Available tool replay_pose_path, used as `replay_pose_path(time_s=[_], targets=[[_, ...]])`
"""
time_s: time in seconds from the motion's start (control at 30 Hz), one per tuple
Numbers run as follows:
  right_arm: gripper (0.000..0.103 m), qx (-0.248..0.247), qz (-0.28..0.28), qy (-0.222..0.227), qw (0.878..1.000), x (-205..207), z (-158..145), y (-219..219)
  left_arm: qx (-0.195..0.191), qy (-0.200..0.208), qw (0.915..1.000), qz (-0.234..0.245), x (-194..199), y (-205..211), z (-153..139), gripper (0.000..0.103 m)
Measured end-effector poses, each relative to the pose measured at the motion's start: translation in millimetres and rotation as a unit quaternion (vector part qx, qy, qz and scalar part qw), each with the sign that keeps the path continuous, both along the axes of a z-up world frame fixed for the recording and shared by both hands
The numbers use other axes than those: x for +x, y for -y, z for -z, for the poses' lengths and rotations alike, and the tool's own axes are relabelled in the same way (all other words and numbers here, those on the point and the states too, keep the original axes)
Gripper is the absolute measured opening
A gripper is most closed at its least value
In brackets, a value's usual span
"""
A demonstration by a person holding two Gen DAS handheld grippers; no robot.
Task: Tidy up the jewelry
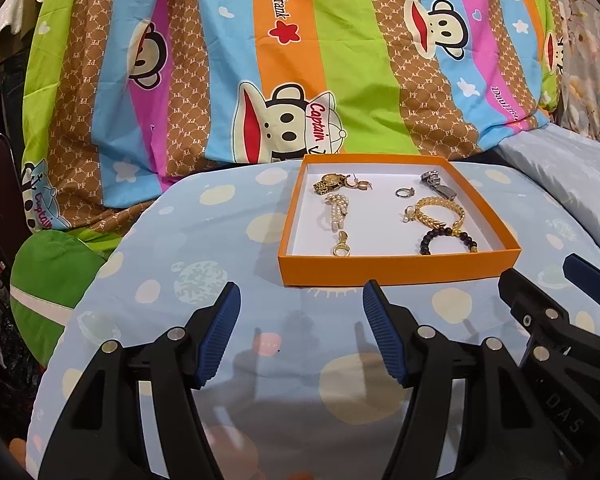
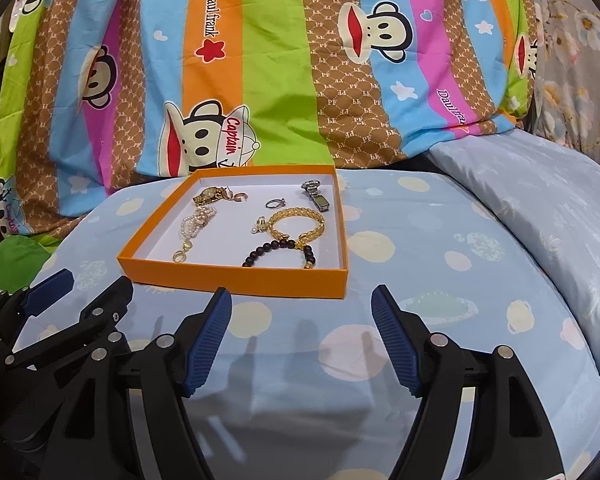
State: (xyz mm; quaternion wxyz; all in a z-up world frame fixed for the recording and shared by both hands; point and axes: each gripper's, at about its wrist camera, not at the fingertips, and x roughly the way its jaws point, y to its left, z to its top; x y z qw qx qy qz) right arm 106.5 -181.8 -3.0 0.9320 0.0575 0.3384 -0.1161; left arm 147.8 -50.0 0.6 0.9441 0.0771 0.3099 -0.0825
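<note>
Orange box (image 1: 396, 268) on blue sheet (image 1: 172, 240), jewelry inside: gold chain (image 1: 440, 210), bead band (image 1: 446, 238), ring (image 1: 403, 192). L gripper (image 1: 300, 300) & R gripper (image 2: 302, 304) both wide, nothing btwn jaws, near box.

The left gripper (image 1: 300, 304) points forward and downward, its two black fingers spread well apart with nothing between them. The blue ribbed pads (image 1: 220, 332) face each other across the gap — neither presses on anything. The right gripper (image 2: 302, 308) is held in the same pose, tilted down, jaws wide and empty, its blue pads (image 2: 208, 344) likewise bare. The two tools sit side by side, close together: the right gripper shows at the right edge of the left wrist view, and the left gripper at the left edge of the right wrist view — both level with one another.
</note>
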Motion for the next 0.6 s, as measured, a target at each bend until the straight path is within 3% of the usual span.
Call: replay_pose_path(time_s=[0.6], targets=[[0.075, -0.013, 0.001, -0.008, 1.000, 1.4, 0.9, -2.3, 0.017, 0.002, 0.9996, -0.021, 0.9, 0.1, 0.7, 0.067]])
